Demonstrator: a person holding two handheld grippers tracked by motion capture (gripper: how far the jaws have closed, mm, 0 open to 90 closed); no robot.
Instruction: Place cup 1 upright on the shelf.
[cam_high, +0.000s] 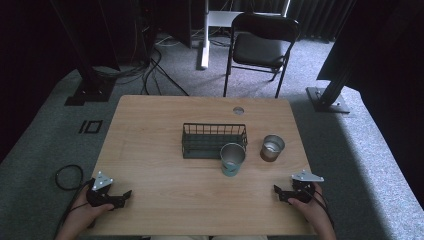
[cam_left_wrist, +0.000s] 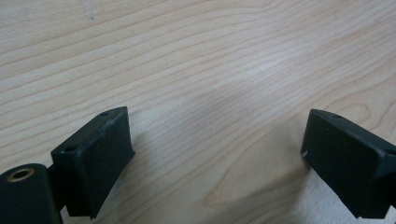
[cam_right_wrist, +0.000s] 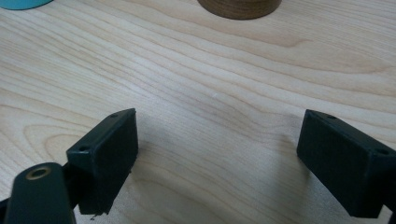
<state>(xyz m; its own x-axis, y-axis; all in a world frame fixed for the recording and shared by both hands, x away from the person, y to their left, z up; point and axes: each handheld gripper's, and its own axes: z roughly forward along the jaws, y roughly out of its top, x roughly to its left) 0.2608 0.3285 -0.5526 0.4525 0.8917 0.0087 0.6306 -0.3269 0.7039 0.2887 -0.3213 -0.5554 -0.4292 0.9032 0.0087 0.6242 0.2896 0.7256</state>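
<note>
High view: wire basket (cam_high: 214, 140) behind teal cup (cam_high: 232, 159) and brown cup (cam_high: 272, 148); both jaws wide.

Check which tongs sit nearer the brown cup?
Right. The right tongs rest at the table's near right edge, just below the brown cup; the left tongs sit at the near left corner, far across.
</note>
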